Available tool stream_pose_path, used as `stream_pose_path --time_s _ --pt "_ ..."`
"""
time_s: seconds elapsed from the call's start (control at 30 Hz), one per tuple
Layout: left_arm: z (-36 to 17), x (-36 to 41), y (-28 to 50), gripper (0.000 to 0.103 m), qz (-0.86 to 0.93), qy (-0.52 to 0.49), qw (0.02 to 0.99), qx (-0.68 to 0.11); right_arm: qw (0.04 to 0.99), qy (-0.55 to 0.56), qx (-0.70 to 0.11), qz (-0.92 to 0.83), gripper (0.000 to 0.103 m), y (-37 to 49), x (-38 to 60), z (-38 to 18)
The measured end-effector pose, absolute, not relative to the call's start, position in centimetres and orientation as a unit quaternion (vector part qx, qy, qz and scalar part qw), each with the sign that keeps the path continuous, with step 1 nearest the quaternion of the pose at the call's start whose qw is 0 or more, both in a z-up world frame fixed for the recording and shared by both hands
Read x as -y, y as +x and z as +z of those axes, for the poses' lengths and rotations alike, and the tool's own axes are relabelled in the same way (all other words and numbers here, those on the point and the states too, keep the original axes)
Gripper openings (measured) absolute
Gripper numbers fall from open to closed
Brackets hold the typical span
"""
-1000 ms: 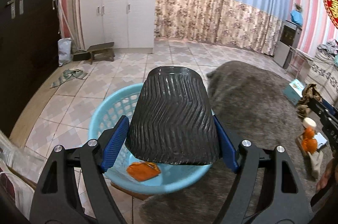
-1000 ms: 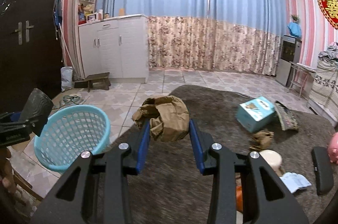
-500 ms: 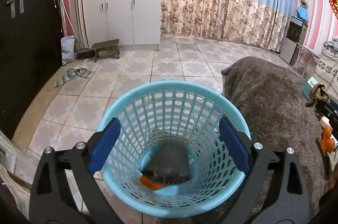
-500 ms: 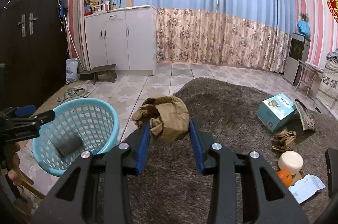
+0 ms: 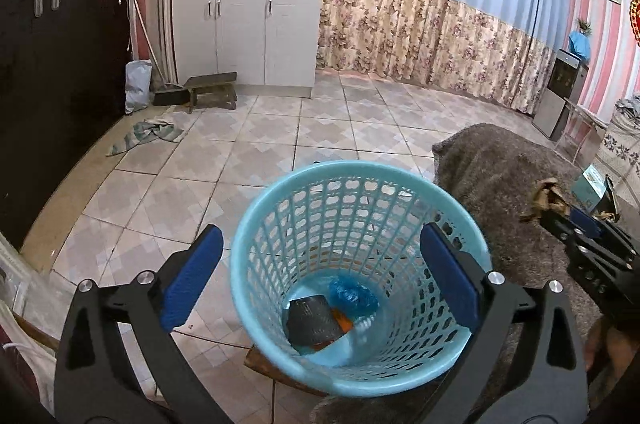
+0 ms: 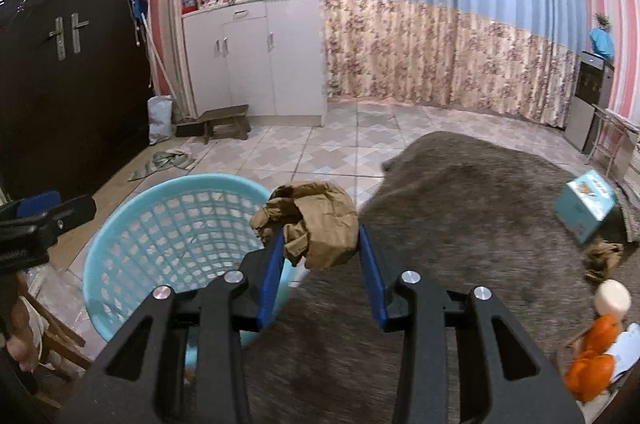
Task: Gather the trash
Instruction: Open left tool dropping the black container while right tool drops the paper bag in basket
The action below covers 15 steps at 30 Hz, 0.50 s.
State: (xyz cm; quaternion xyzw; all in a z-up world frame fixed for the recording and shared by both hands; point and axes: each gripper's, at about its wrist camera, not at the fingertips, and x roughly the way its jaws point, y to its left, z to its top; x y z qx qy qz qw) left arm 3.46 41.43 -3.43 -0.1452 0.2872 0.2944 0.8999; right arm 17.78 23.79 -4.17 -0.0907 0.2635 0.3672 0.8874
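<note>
My left gripper (image 5: 320, 236) hangs over the light blue mesh basket (image 5: 340, 165), its jaws still opening and nothing between them. At the basket's bottom lie a black ribbed cup (image 5: 312, 320), a blue wrapper (image 5: 352, 294) and an orange scrap (image 5: 344, 322). My right gripper (image 6: 320, 236) is shut on a crumpled brown paper wad (image 6: 316, 220), just right of the basket (image 6: 176, 224) rim and over the edge of the grey rug (image 6: 480, 203). The left wrist view shows that paper wad (image 5: 546, 193) at far right.
On the rug to the right lie a blue box (image 6: 590, 207), a brown crumpled scrap (image 6: 604, 256), a white round lid (image 6: 612, 298) and orange peels (image 6: 592, 364). A white cabinet (image 5: 248, 23), a low stool (image 5: 212, 89) and a rag (image 5: 144, 135) stand beyond the tiled floor.
My left gripper let go of the black ribbed cup, which dropped into the basket, and its jaws spread wide. My right gripper carried the paper wad leftward to the basket's rim.
</note>
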Motion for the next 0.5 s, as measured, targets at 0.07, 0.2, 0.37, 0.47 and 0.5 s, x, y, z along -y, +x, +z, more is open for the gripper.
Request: stream_pose_path --time_s 0.07,0.2,0.37,0.47,0.5 --pt "-3.6 -41.7 3.1 0.096 0.298 -0.142 0.899 -0.289 0.883 -0.092 -0.269 0.372 0.037 17.6 -25.1 -4.4" --pt "-3.8 -42.6 2.4 0.096 0.304 -0.142 0.896 -0.290 0.873 -0.095 -0.286 0.383 0.038 17.3 -27.8 -5.2" --pt "-4.4 -43.6 1.6 0.096 0.313 -0.148 0.891 -0.293 0.864 -0.099 -0.300 0.393 0.042 17.1 -29.9 -6.4" --pt "-4.7 -43.8 1.4 0.096 0.316 -0.150 0.889 -0.296 0.870 -0.119 -0.282 0.386 0.062 16.3 -30.8 -6.6" --pt "-4.7 -43.8 1.3 0.096 0.316 -0.150 0.889 -0.295 0.871 -0.123 -0.278 0.385 0.068 16.2 -30.8 -6.6"
